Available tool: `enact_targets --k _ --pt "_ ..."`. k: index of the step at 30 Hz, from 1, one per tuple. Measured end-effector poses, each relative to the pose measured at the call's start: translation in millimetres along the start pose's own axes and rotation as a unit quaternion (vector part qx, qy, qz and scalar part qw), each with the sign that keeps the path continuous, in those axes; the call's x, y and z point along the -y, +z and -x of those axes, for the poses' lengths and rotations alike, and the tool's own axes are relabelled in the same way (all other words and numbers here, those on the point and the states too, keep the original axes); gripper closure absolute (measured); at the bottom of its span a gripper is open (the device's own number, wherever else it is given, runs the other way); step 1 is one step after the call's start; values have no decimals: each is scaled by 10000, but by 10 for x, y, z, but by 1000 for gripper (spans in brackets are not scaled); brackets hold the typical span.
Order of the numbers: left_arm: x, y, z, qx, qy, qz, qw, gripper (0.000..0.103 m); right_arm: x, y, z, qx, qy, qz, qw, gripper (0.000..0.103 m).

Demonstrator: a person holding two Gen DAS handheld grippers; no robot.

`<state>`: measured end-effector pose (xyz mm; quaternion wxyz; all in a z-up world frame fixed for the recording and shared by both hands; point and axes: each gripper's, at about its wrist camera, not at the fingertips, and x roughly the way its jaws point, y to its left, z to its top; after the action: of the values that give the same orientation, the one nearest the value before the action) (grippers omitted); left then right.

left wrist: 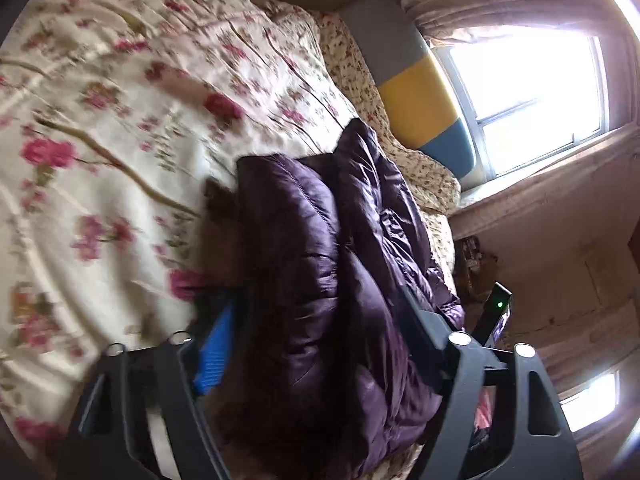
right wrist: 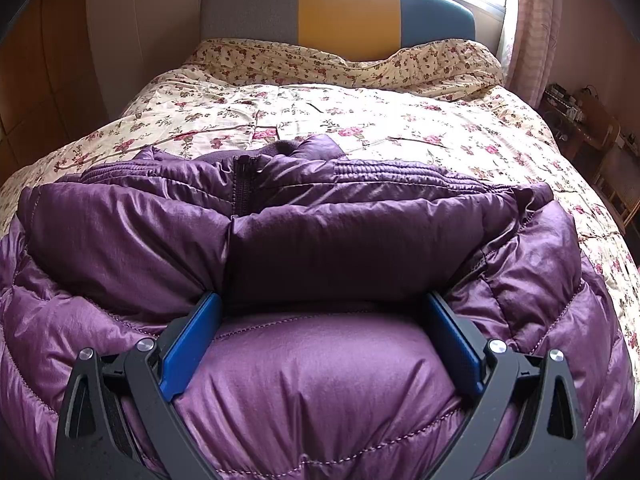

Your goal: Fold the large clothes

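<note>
On floral bedspread [right wrist: 400,120], purple puffer jacket [right wrist: 320,240] shows no legible writing.

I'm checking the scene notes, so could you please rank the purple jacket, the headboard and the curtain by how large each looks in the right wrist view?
1. purple jacket: largest, though it lies right at the camera, which inflates it.
2. headboard: clearly smaller, at the far end of the bed.
3. curtain: smallest, partly cut by the frame edge.

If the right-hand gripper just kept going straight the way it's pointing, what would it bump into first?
Most likely the purple puffer jacket. The right gripper stands open and angled down, with a padded fold of the jacket bulging directly ahead between its fingers. The floral bedspread lies beyond. Whether the pads already touch the fabric is hard to tell.
</note>
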<state>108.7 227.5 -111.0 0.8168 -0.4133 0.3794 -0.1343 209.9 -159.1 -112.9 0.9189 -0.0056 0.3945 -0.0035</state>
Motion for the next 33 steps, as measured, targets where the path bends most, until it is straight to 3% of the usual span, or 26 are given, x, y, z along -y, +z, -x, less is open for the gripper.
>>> enact_targets --k 2,3,6,9,15,17,28,33 --pt "23 2 -96 -132 -53 -48 9999 36 3 -3 5 -1 -3 2 10000 4" --pt "59 -7 -126 -176 -42 -151 9997 48 6 -3 7 -5 -3 1 10000 4" --pt "104 -22 -173 -240 -89 -282 9993 72 -7 5 3 -39 -24 27 10000 4" --pt "118 -18 -166 -211 -86 -292 9993 80 10 34 71 -95 29 67 9999 4" --pt "156 7 -137 -215 60 -379 9990 80 59 -25 491 304 283 326 9986 16" --pt "188 5 -139 -200 75 -418 9989 80 115 -63 640 382 358 321 9981 25" --pt "305 -31 -43 -96 89 -569 9983 80 139 -355 989 175 776 401 9960 65" --pt "348 -35 18 -73 63 -642 9979 80 67 -500 987 65 715 554 9959 66"
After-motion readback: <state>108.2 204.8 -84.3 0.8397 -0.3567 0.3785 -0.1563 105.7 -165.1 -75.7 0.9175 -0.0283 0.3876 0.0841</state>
